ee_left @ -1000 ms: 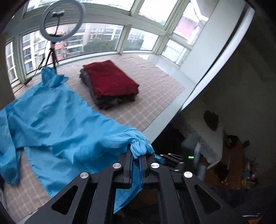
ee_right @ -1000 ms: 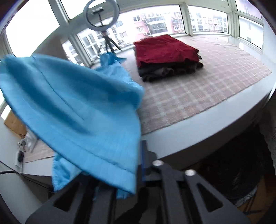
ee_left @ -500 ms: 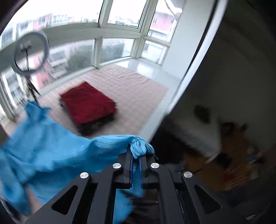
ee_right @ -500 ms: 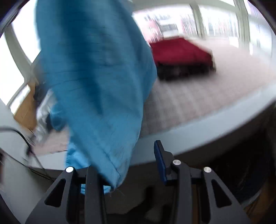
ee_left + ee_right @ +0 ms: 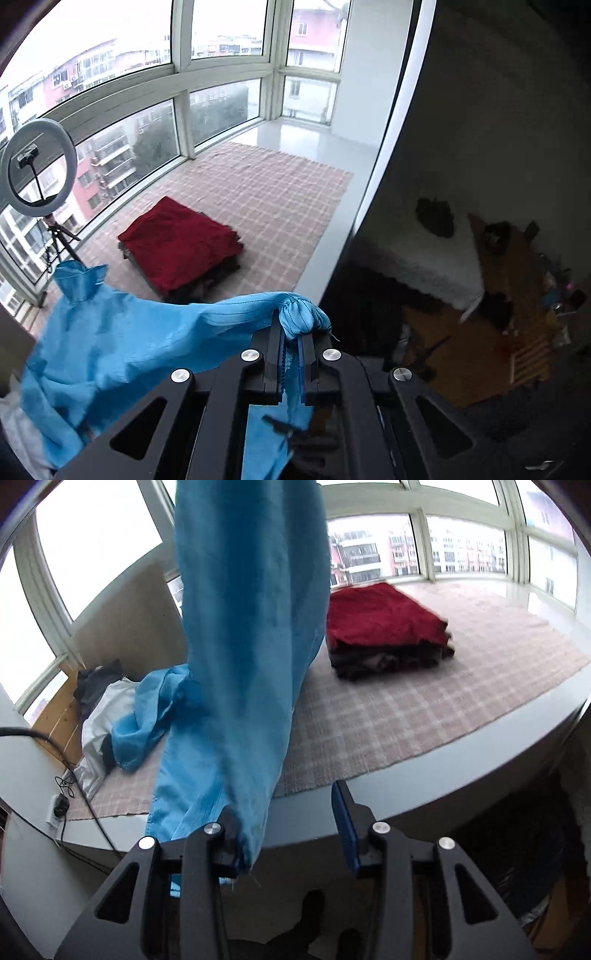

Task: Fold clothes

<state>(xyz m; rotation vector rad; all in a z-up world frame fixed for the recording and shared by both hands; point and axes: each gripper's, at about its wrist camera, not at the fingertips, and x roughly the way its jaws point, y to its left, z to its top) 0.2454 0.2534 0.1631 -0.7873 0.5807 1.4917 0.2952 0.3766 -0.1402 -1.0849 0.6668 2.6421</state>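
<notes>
A bright blue garment is lifted off the checked mat. My left gripper is shut on a bunched corner of it, held off the platform's front edge. In the right wrist view the same blue garment hangs down in front of my right gripper, whose jaws stand wide apart. The cloth drapes over the left finger and is not clamped. A sleeve of the garment trails on the mat.
A folded stack with a red top lies on the mat; it also shows in the right wrist view. A ring light on a tripod stands by the windows. White and dark clothes lie at the left end. Cables and a plug hang there.
My right gripper has opened and let go of the blue garment. My left gripper has lifted its corner, so the garment now hangs instead of lying spread on the mat.
</notes>
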